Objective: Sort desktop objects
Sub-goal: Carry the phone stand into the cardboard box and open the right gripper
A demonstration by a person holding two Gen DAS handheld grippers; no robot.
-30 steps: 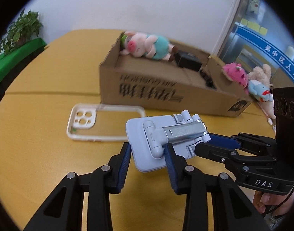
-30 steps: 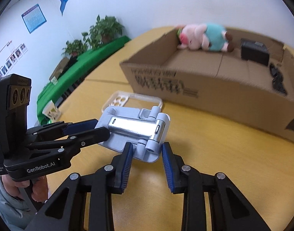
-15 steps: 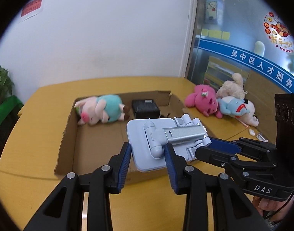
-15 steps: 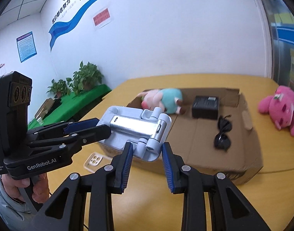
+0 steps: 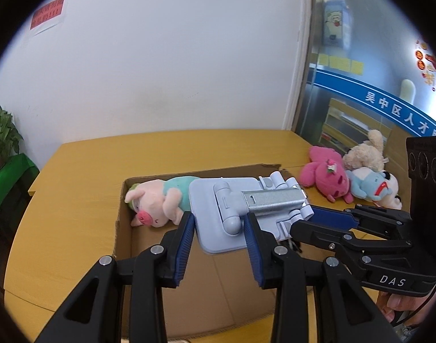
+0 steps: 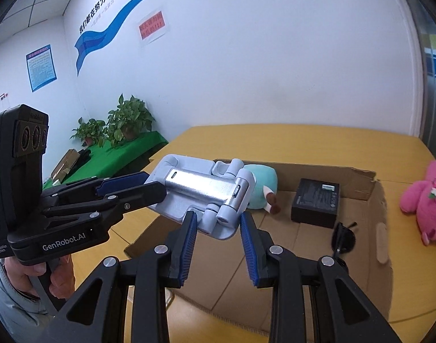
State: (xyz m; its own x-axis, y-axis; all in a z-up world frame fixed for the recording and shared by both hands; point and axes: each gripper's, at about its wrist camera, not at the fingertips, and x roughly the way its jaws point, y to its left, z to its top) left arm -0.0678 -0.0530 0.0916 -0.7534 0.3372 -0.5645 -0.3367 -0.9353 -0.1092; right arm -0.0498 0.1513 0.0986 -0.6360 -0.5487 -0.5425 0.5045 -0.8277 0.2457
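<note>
Both grippers share the load: my left gripper (image 5: pixel 220 238) and right gripper (image 6: pixel 215 230) each pinch an edge of the folded phone stand (image 5: pixel 243 211), carried above the open cardboard box (image 6: pixel 372 228). If I release one side first, I judge the stand will swing and drop onto the plush pig (image 5: pixel 158 204) or the sunglasses (image 6: pixel 343 238), since neither grip reaches far in
</note>
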